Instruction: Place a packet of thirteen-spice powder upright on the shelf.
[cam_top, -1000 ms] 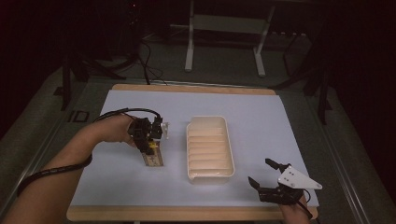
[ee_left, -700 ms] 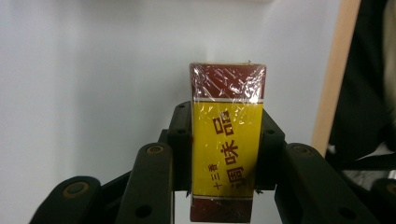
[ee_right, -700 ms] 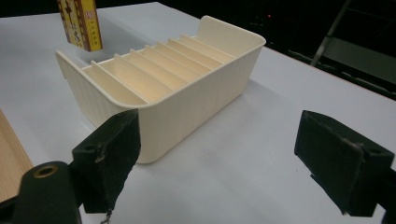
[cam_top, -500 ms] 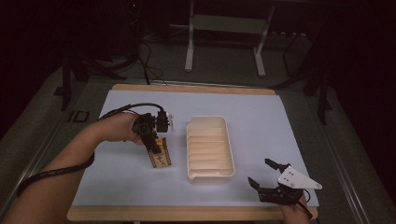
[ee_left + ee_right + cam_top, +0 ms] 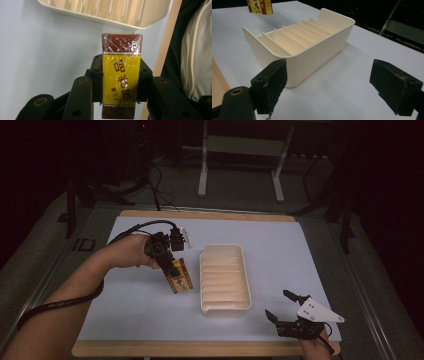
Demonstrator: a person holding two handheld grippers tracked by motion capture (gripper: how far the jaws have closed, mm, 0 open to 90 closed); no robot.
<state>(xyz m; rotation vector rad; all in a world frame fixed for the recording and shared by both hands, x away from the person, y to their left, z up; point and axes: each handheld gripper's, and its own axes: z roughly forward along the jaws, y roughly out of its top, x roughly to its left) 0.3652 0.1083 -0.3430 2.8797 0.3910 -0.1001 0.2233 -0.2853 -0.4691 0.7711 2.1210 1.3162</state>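
Note:
My left gripper [image 5: 170, 265] is shut on a yellow and dark red packet [image 5: 179, 277] wrapped in clear film, held above the mat just left of the cream tray [image 5: 224, 279]. In the left gripper view the packet [image 5: 122, 75] stands between the two black jaws, with the tray's rim [image 5: 105, 18] beyond it. The tray [image 5: 312, 47] has several slots made by thin dividers, all bare. My right gripper [image 5: 284, 309] rests open near the mat's front right corner, jaws spread wide with nothing between them [image 5: 337, 82].
A pale blue mat [image 5: 280, 245] covers a wooden board [image 5: 200, 349] on the table. The left gripper's black cable [image 5: 60, 305] trails along the forearm. Metal stand legs [image 5: 202, 165] rise on the dark floor beyond the table.
My left hand has lifted the packet off the mat and carried it slightly right, toward the tray, tilting it. The right gripper has stayed where it was.

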